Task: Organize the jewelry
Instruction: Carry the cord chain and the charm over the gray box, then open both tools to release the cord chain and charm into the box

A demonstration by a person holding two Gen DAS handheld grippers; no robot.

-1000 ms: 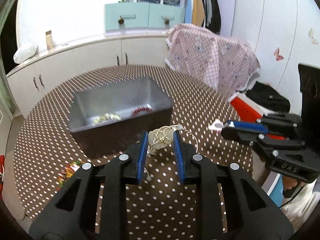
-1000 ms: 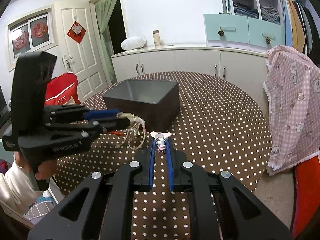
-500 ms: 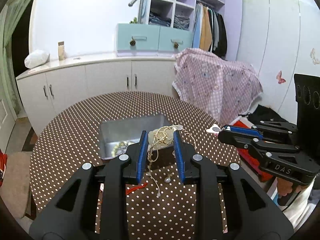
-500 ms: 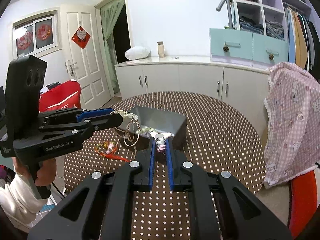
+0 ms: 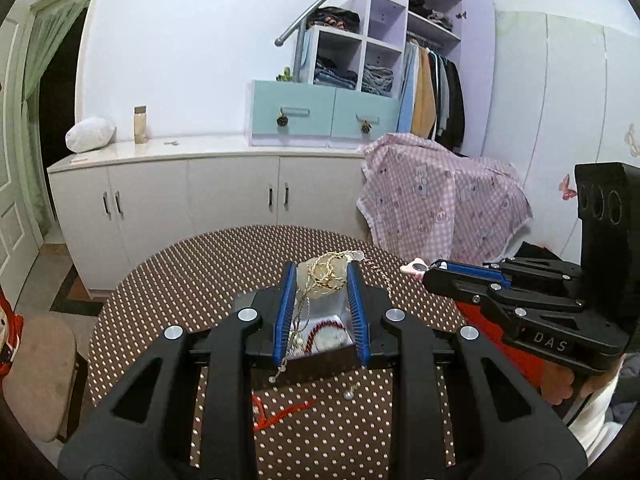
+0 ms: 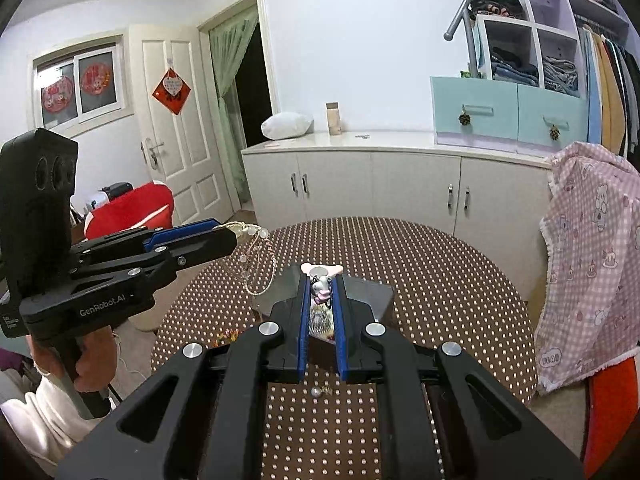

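We hold jewelry above a box [image 5: 320, 356].
Left gripper [image 5: 322, 280] clamps a chain [image 5: 326, 274]; right gripper [image 6: 321, 286] pinches a charm [image 6: 320, 290]; centre frame, red beads [image 5: 320, 330] lie inside.

Bedroom-ish space with white walls and a long run of white cabinets [image 6: 380, 184] along the back – teal drawers [image 5: 324, 114] sit on the counter, with lilac cubby shelves [image 5: 360, 56] of folded clothes above. Open wardrobe [image 5: 436, 92] of hanging coats on the right. White panelled door [image 6: 176, 136] with a red diamond decoration [image 6: 171, 91], green curtain [image 6: 228, 92] over a dark doorway – even indoor light.
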